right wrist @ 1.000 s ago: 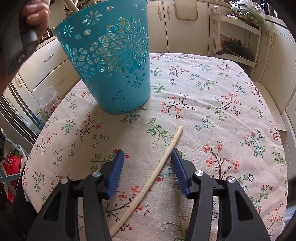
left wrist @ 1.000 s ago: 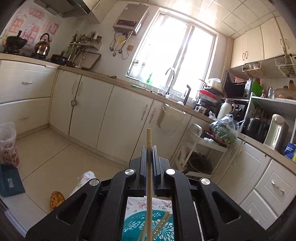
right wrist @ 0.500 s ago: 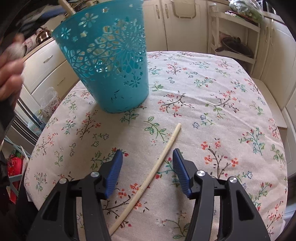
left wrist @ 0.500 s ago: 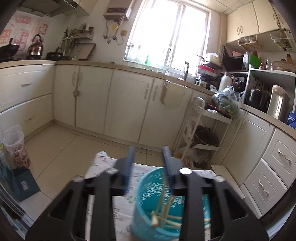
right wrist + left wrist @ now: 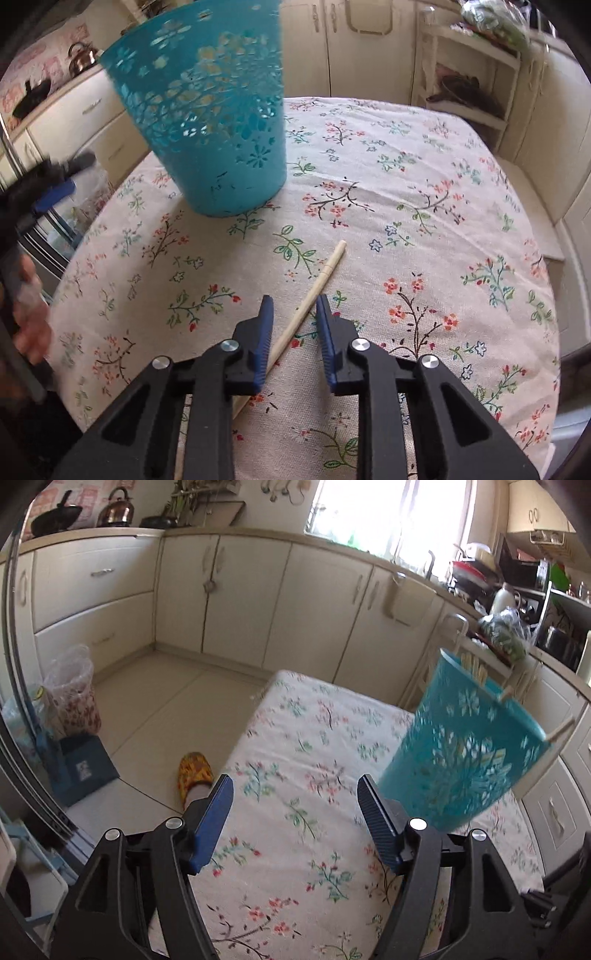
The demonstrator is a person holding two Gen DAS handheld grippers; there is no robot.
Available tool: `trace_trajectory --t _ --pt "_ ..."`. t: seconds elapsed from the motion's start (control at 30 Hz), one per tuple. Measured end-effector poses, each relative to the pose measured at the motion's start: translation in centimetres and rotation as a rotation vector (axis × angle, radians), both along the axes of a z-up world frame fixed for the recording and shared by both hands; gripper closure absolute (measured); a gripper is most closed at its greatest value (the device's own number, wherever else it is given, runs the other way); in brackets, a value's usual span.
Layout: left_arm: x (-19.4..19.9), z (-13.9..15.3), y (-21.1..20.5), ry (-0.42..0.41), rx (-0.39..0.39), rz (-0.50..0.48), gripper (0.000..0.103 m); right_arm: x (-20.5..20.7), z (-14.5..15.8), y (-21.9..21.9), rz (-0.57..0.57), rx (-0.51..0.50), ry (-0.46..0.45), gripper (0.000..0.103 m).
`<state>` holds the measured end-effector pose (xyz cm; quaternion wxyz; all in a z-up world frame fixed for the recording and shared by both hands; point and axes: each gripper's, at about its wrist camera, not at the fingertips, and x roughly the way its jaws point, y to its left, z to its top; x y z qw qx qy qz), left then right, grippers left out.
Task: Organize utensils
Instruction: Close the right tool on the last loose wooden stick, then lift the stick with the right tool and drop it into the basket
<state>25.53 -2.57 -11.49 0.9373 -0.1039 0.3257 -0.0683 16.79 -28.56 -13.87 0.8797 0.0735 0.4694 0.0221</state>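
A teal perforated basket (image 5: 214, 122) stands on the floral tablecloth (image 5: 424, 229); it also shows in the left wrist view (image 5: 465, 746) with several wooden chopsticks (image 5: 476, 672) sticking out of its top. One wooden chopstick (image 5: 314, 295) lies on the cloth. My right gripper (image 5: 295, 306) is low over it, jaws narrowly apart with the chopstick between them, not clamped. My left gripper (image 5: 295, 794) is wide open and empty above the cloth, left of the basket.
The table's left edge (image 5: 243, 738) drops to the kitchen floor, where a yellow slipper (image 5: 194, 771) and a blue box (image 5: 85, 771) lie. Cream cabinets (image 5: 258, 598) run along the back. A white shelf rack (image 5: 469, 74) stands beyond the table.
My left gripper let its chopstick drop into the basket, opened wide and came down to the basket's left. My right gripper's jaws have narrowed around the lying chopstick.
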Motion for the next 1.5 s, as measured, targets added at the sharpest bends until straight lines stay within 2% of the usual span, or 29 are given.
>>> trace_trajectory --t 0.1,0.17,0.2,0.3,0.33,0.43,0.47,0.6,0.73,0.83,1.0,1.1,1.2,1.3,1.5 --pt "0.0 -0.7 -0.8 0.013 0.005 -0.035 0.037 0.1 0.1 -0.3 -0.014 -0.001 0.02 0.081" --pt "0.0 -1.3 -1.0 0.029 0.006 -0.045 0.037 0.2 0.1 0.9 0.014 -0.093 0.026 0.083" --pt "0.1 -1.4 -0.8 0.042 -0.005 -0.051 0.037 0.2 0.1 1.4 0.028 -0.116 0.027 0.09" --pt "0.5 -1.8 0.0 0.065 -0.044 -0.047 0.033 0.2 0.0 1.3 0.041 -0.091 0.029 0.094" --pt "0.6 -2.0 0.3 0.071 -0.059 -0.043 0.031 0.2 0.0 0.7 0.029 -0.054 0.031 0.096" --pt "0.6 -2.4 0.5 0.074 -0.082 -0.046 0.024 0.2 -0.4 -2.6 -0.044 0.182 0.048 0.097" --pt "0.6 -2.5 0.5 0.077 -0.084 -0.048 0.023 0.1 -0.7 -3.8 -0.074 0.274 0.052 0.097" --pt "0.8 -2.8 0.5 0.088 -0.091 -0.047 0.023 -0.7 -0.6 -5.8 -0.126 0.5 0.013 0.097" --pt "0.7 -2.8 0.8 0.085 -0.107 -0.04 0.022 -1.5 2.2 -6.8 -0.115 0.662 -0.108 0.097" --pt "0.6 -2.7 0.6 0.08 -0.098 -0.043 0.021 -1.1 6.6 -7.0 -0.1 0.721 -0.257 0.097" --pt "0.7 -2.6 0.5 0.078 -0.092 -0.046 0.02 2.6 14.3 -6.3 -0.1 0.681 -0.504 0.097" --pt "0.7 -2.7 0.5 0.08 -0.099 -0.044 0.02 5.9 17.1 -4.8 -0.131 0.573 -0.617 0.097" --pt "0.6 -2.7 0.6 0.077 -0.105 -0.044 0.02 9.2 18.0 -2.8 -0.166 0.431 -0.669 0.097" --pt "0.7 -2.7 0.7 0.077 -0.112 -0.048 0.02 11.0 17.5 -2.0 -0.192 0.34 -0.672 0.097" --pt "0.8 -2.9 0.9 0.076 -0.123 -0.054 0.02 10.9 15.2 -0.6 -0.146 0.212 -0.638 0.097"
